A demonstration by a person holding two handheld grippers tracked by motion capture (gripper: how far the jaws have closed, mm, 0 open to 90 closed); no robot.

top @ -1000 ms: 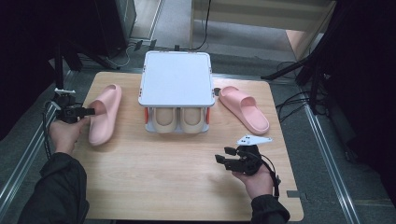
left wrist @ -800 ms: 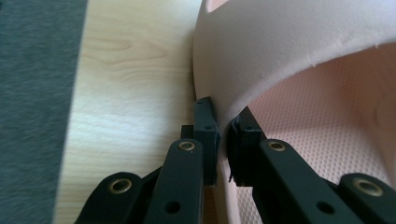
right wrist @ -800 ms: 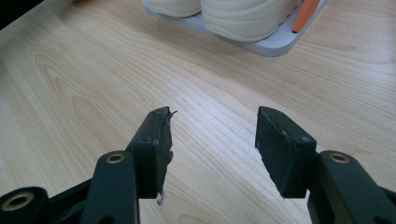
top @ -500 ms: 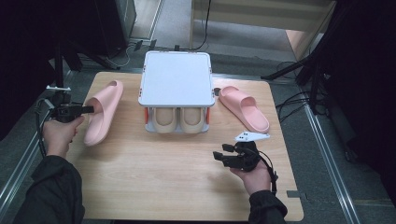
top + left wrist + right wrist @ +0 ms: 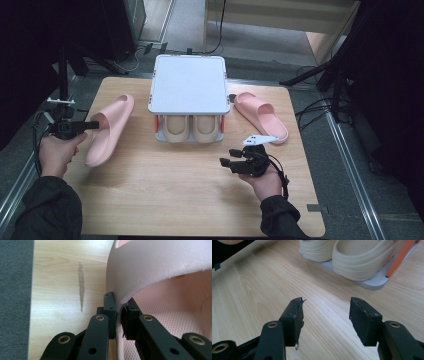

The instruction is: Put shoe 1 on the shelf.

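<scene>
- left gripper [image 5: 119, 315] pinching strap edge of the pink slipper [image 5: 109, 129], strap wall betw the pads
- looks like soft light foam, prob flexes, so grab strap not sole
- right gripper [image 5: 325, 315] spread wide, nothing betw fingers, hovering over table [image 5: 165, 200]

open tongs [image 5: 325, 322] before cream slippers [image 5: 352, 257]
</scene>
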